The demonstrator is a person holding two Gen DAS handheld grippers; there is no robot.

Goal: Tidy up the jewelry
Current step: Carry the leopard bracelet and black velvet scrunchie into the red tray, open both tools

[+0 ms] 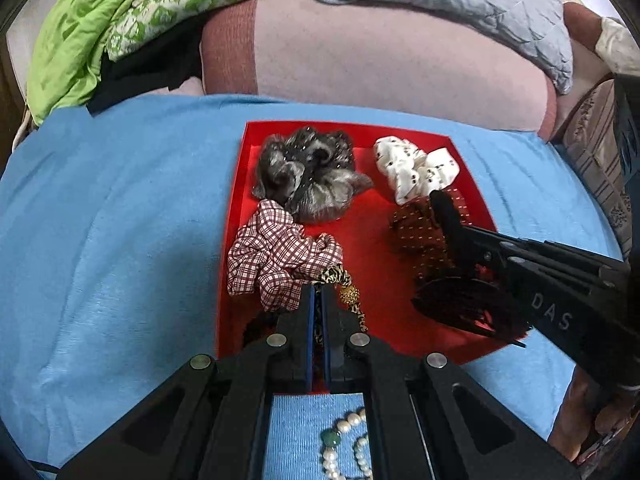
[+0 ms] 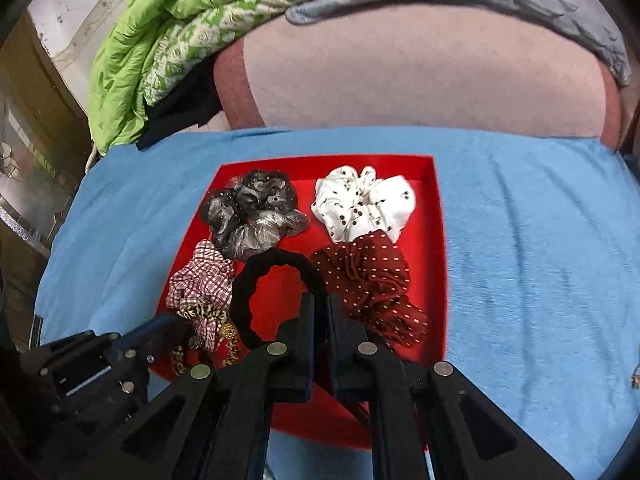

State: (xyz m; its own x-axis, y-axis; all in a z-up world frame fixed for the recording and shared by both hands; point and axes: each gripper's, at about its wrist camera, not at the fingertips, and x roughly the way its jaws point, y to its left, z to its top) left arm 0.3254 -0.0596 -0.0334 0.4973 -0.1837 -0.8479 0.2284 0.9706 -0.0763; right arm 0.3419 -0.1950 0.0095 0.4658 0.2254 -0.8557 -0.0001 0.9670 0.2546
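Now my left hand-held gripper (image 1: 317, 300) is clamped on a leopard-print hair tie (image 1: 338, 280) at the near edge of the red tray (image 1: 360, 240), beside the checked scrunchie (image 1: 272, 260). My right hand-held gripper (image 2: 318, 304) is pinched on a black hair band (image 2: 276, 264) over the tray's middle. Pearl beads (image 1: 344, 432) lie on the blue cloth (image 1: 120, 220) outside the near edge.

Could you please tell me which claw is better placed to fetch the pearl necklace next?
Left, probably: the pearl necklace lies just beneath the left claw, outside the red tray; the right claw hangs over the tray.
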